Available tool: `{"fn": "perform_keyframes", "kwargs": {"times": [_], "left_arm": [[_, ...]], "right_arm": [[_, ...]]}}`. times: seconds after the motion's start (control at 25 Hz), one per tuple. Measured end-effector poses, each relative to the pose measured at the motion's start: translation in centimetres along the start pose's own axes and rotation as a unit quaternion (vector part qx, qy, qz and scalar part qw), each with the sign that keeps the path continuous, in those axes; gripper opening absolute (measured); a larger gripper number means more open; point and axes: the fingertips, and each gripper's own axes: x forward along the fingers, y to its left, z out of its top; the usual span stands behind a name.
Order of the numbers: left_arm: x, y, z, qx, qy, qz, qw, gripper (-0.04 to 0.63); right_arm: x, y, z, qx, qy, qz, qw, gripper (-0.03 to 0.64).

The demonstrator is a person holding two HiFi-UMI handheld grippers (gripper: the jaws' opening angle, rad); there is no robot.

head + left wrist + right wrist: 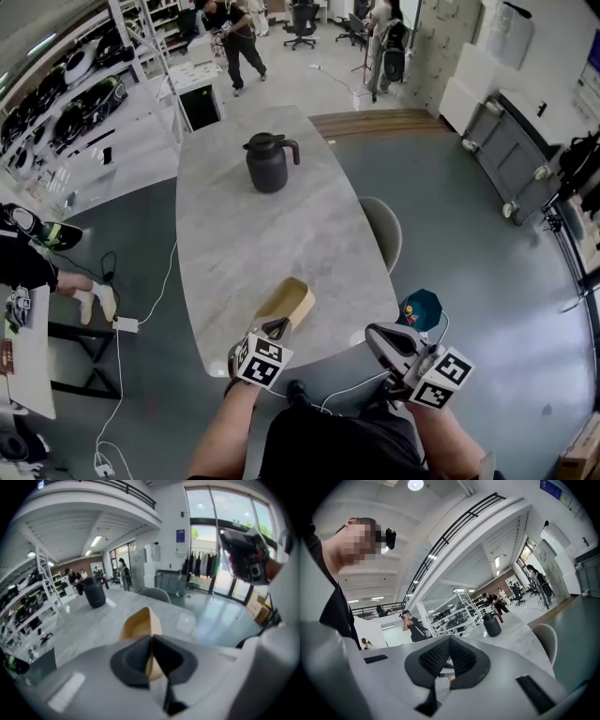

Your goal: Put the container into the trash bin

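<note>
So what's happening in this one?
A person works two hand-held grippers at a marble table. The left gripper is clamped on the wall of a tan container, held tilted over the table's near edge. The right gripper is shut and empty. A dark jug stands farther up.

Left hand-held gripper (277, 328) is pinching the tan rectangular container (289, 302) by its near end over the pale marble counter's (253, 234) front edge, dark grey jug (268, 165) is sitting well behind.
</note>
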Motion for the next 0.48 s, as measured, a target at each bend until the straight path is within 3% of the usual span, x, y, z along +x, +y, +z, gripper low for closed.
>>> {"fn": "perform_keyframes", "kwargs": {"times": [0.48], "left_arm": [[5.9,-12.1,15.3,-0.042,-0.054,0.035,0.9970,0.020]], "right_arm": [[-15.9,-11.3,6.8,-0.051,-0.004,0.017,0.999,-0.006]]}}
